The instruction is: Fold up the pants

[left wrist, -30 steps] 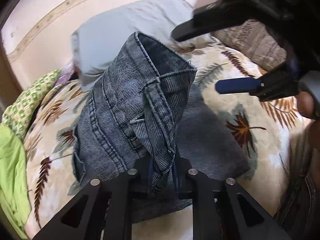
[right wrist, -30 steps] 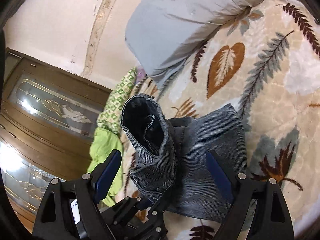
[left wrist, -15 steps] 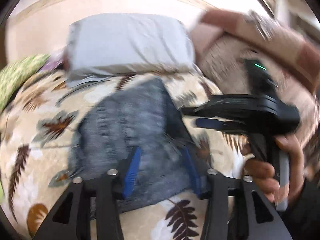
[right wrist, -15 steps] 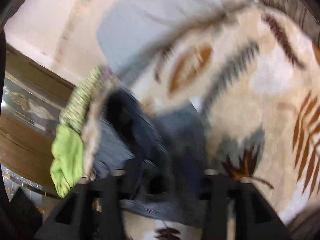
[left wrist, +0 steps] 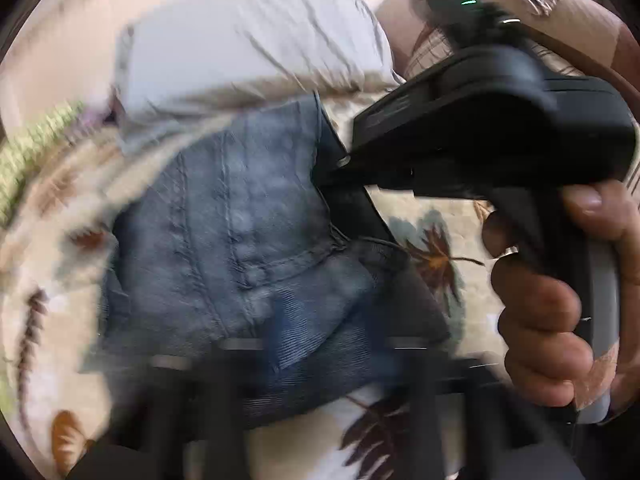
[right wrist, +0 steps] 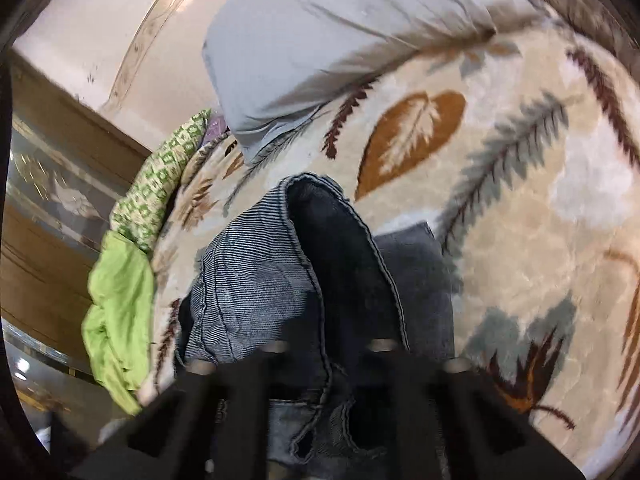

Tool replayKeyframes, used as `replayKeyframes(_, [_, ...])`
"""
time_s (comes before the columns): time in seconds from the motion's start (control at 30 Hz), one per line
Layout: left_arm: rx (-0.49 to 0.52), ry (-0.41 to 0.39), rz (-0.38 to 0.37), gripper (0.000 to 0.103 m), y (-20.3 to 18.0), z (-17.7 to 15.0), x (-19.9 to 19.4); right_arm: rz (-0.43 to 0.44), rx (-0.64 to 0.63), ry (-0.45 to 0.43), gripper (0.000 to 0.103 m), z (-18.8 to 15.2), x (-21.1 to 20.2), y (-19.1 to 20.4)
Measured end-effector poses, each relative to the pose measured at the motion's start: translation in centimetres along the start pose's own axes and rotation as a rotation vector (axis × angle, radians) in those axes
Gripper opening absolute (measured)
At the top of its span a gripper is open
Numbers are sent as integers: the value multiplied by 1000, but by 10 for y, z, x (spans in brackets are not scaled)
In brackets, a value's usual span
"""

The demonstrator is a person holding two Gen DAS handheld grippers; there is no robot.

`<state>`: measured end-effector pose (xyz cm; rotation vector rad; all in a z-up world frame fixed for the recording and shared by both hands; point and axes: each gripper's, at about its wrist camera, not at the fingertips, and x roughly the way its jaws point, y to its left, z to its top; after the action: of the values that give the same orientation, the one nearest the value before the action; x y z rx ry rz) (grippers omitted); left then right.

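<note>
Pants (left wrist: 248,240) lay folded on the bed (right wrist: 540,240), their near edge clenched in both tools, left (left wrist: 320,344) and right (right wrist: 324,364), whose jaws had just closed.

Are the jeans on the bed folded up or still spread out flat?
Folded. The jeans sit as a compact bundle on the leaf-print blanket, with one denim layer doubled over another; no legs are stretched out.

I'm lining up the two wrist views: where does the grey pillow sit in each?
Left wrist: grey pillow at top centre, beyond the jeans.
Right wrist: grey pillow at top centre, beyond the jeans.
Shared landmark: the leaf-patterned blanket under both.
</note>
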<state>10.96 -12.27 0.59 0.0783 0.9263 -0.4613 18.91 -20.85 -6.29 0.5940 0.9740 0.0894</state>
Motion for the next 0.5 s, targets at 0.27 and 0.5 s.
replayKeyframes(0.27, [-48, -81, -87, 4, 7, -9, -43, 134, -26, -136, 8, 2, -63, 10])
replayKeyframes(0.5, [-81, -29, -166, 3, 20, 0, -30, 83, -9, -31, 63, 8, -13, 12])
